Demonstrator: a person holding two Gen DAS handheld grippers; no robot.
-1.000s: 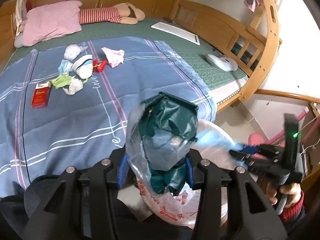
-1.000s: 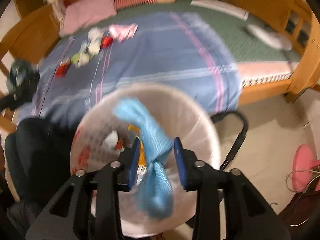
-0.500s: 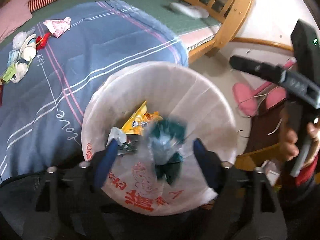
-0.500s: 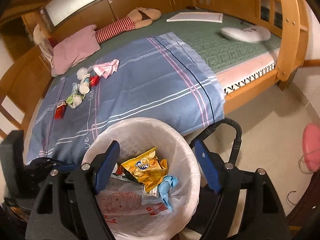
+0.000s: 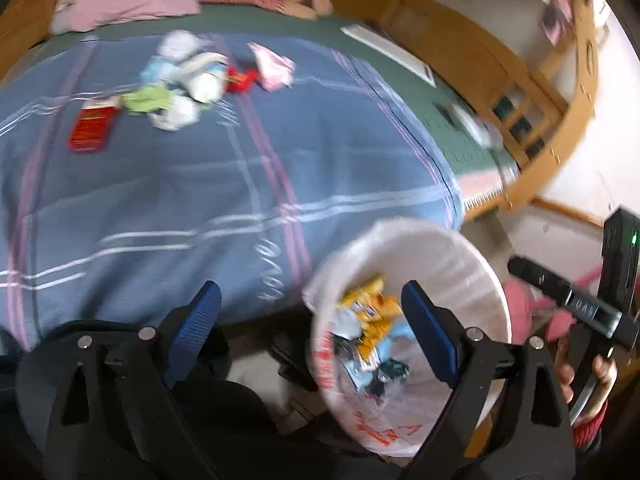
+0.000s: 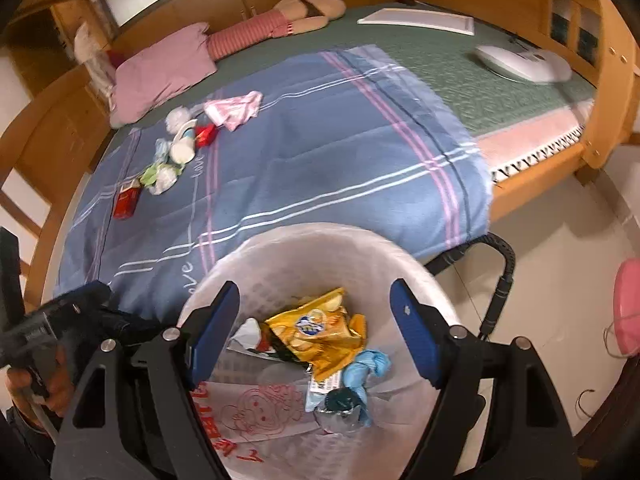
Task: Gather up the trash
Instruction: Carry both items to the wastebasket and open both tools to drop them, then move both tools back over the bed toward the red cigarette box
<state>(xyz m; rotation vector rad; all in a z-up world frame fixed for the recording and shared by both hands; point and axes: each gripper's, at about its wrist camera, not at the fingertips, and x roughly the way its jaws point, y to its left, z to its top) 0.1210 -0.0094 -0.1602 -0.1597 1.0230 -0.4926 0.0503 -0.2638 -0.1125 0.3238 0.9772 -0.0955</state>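
Note:
A white-lined trash bin (image 6: 420, 276) stands by the bed's edge and holds a yellow chip bag (image 6: 320, 332), a light blue wrapper (image 6: 364, 368) and a dark green wrapper (image 6: 340, 400). It also shows in the left wrist view (image 5: 472, 256). My right gripper (image 6: 316, 332) is open and empty above the bin. My left gripper (image 5: 312, 328) is open and empty at the bin's left rim. Several pieces of trash lie on the blue blanket: a red box (image 6: 127, 200), crumpled tissues (image 6: 164, 176), a red wrapper (image 6: 206, 134) and a pink wrapper (image 6: 234, 110).
A pink pillow (image 6: 164, 68), a striped doll (image 6: 288, 20), a white board (image 6: 416, 20) and a white device (image 6: 524, 62) lie on the bed. A wooden bed frame (image 6: 608, 92) stands at the right. A black chair arm (image 6: 504, 272) is beside the bin.
Both grippers opened and dropped their wrappers into the bin. The left gripper then swung left, toward the bed.

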